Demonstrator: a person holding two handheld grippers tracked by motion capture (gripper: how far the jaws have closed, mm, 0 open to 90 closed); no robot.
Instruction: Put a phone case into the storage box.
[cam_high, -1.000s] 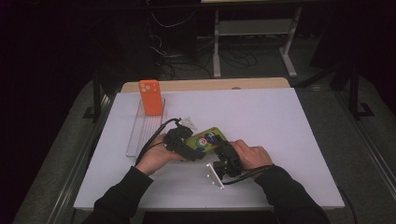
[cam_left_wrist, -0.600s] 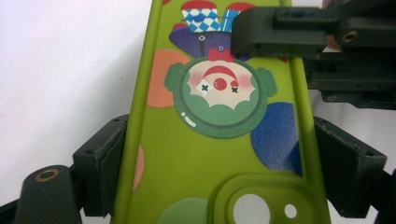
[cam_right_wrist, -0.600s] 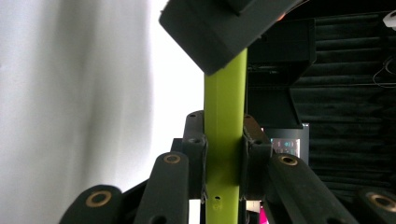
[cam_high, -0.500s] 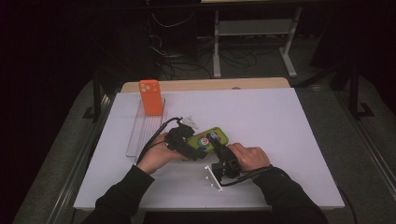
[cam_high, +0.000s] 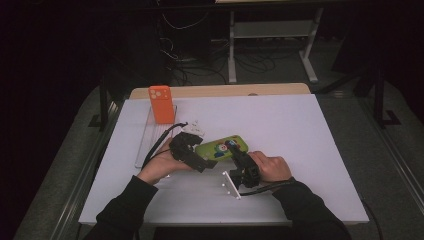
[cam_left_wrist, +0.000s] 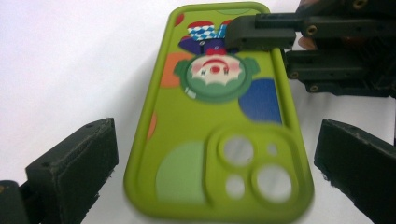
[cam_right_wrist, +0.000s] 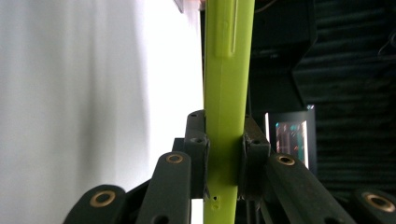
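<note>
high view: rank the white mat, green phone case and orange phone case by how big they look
1. white mat, by far largest.
2. green case and orange case: about alike; the green one is partly covered by the grippers, so no ranking.

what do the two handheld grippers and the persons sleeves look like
Both are black two-jaw tools. The left gripper has chunky, matte, rectangular jaw blocks and a black cable looping off behind it. The right gripper has black link arms with brass-coloured pivot rivets, a black cable, and a white plate with small dark holes under it. The person's long sleeves are dark, close to black.
</note>
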